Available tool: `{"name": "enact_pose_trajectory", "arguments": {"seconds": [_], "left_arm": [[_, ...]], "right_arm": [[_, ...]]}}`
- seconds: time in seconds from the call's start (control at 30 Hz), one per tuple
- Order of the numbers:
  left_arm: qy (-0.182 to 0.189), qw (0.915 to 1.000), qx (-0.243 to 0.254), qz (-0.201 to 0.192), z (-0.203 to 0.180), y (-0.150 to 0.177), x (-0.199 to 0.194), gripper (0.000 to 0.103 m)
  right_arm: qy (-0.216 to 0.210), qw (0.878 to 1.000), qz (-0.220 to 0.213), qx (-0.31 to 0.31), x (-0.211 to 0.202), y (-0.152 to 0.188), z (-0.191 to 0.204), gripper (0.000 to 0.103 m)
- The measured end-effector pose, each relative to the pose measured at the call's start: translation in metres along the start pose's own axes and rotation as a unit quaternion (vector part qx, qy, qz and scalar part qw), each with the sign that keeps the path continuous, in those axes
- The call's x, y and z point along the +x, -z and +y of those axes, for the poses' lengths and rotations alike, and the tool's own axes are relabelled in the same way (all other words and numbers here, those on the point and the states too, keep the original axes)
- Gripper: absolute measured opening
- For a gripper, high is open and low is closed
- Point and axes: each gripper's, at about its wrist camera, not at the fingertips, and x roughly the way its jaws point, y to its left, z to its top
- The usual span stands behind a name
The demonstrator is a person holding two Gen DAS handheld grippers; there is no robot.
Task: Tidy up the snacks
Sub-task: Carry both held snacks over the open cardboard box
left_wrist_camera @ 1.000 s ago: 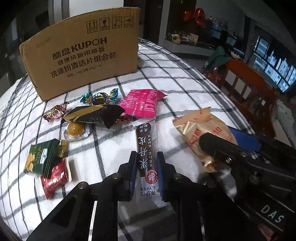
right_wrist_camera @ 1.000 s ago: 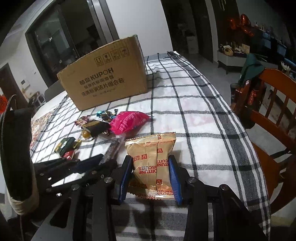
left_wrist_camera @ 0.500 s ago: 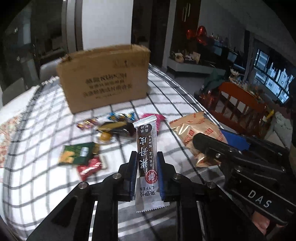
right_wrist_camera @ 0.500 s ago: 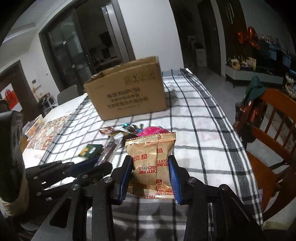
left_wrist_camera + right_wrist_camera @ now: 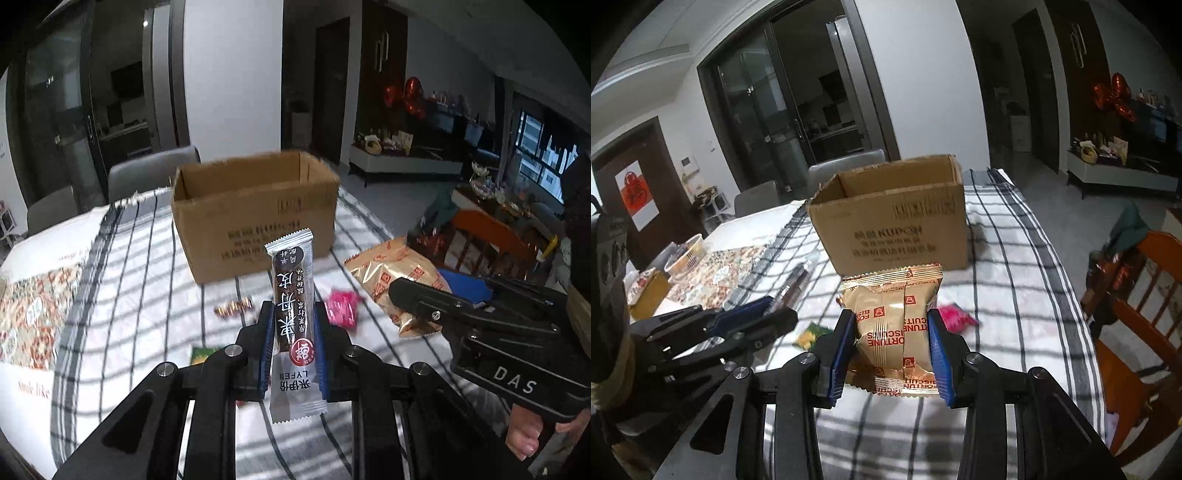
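The left tongs are closed tight on a long brown snack bar. The bar stands up between the two blue pads, above the counter, which has a white cloth with dark lines. The right tongs are closed on a gold biscuit pack with red letters. The pack is up in the air too, pinched on both sides.

Behind both snacks sits an open cardboard box on the counter. Its top is open.

Some small snacks lie on the cloth below: a pink pack, a shiny wrapped candy and a green pack partly hidden by the left tongs. A wooden chair stands just beside the counter on the right. A hand holds the grip of the right tongs.
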Motion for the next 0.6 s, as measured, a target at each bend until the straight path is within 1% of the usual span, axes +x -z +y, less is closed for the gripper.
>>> {"name": "enact_pose_trajectory", "arguments": {"seconds": [0.1,0.23,0.3,0.37,0.43,0.6], "left_arm": [[0.006,1.0000,0.005,-0.003,0.009,-0.022,0.004,0.021],[-0.005,0.9999,0.013,-0.007,0.019,-0.050,0.012,0.021],[-0.004,0.9999,0.012,-0.005,0.026,-0.065,0.017,0.021],[-0.002,0.9999,0.009,-0.004,0.034,-0.081,0.025,0.021],[-0.009,0.9998,0.014,-0.006,0.039,-0.092,0.030,0.021],[-0.020,0.9996,0.020,-0.004,0.053,-0.114,0.049,0.021]], "right_arm": [[0.006,1.000,-0.012,-0.018,0.003,-0.022,0.005,0.040],[0.008,0.999,-0.028,-0.036,0.011,-0.057,0.010,0.040],[0.003,0.999,-0.032,-0.033,0.016,-0.071,0.011,0.040],[0.002,0.999,-0.036,-0.029,0.025,-0.086,0.011,0.040],[-0.002,0.999,-0.037,-0.029,0.035,-0.100,0.011,0.040],[0.007,0.999,-0.031,-0.040,0.067,-0.127,0.007,0.040]]}}
